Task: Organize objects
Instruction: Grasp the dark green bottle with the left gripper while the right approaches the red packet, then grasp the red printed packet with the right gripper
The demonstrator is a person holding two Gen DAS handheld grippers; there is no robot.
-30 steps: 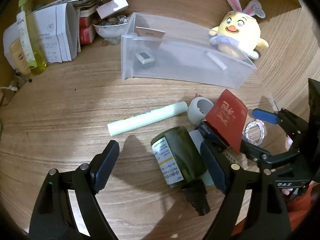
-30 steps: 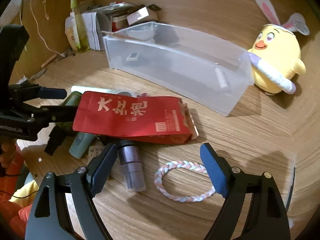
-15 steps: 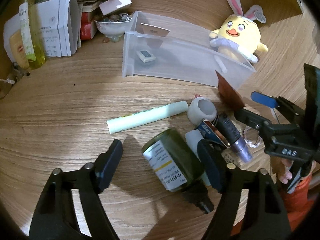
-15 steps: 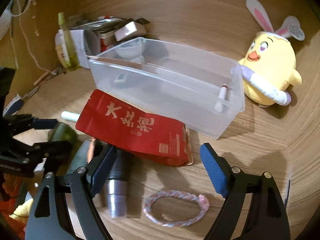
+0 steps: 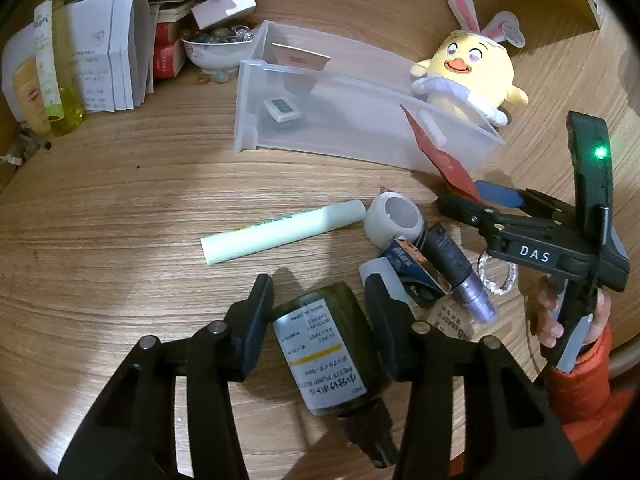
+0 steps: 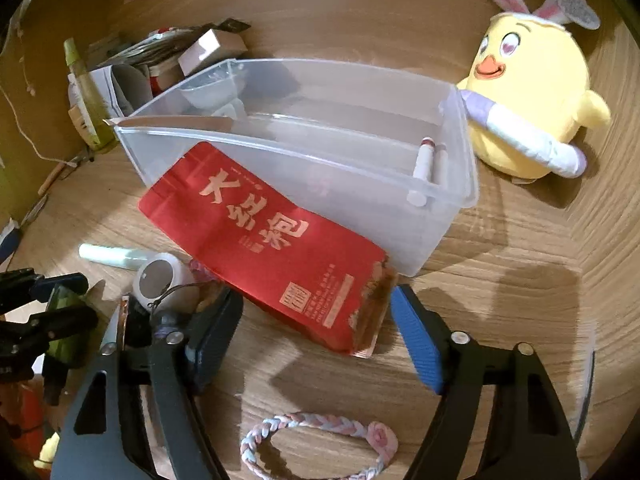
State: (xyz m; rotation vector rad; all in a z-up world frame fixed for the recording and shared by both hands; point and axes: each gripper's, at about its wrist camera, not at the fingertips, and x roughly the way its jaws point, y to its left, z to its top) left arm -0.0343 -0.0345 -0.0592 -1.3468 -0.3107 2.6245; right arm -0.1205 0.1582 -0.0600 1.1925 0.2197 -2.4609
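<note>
A dark green pump bottle (image 5: 328, 344) lies on the wooden table between the fingers of my left gripper (image 5: 320, 300). The jaws are closing and both pads touch the bottle's sides. My right gripper (image 6: 316, 300) holds a red pouch (image 6: 272, 236) across its width, its jaws closing a little. The pouch is off the table, its far end against the front wall of the clear plastic bin (image 6: 448, 216). In the left wrist view the right gripper (image 5: 464, 194) shows the red pouch (image 5: 440, 152) edge-on by the bin (image 5: 360, 144).
A pale green tube (image 5: 280, 228), a white cap (image 5: 394, 216), a purple tube (image 5: 460, 268) and a braided bracelet (image 6: 320, 440) lie near the grippers. Behind the bin stand a plush chick (image 5: 468, 68), a bead bowl (image 5: 216, 48), papers and a yellow bottle (image 5: 60, 80).
My left jaws have narrowed onto the green bottle, which turned in line with the fingers. The right gripper has carried the red pouch toward the bin and tilted it up.
</note>
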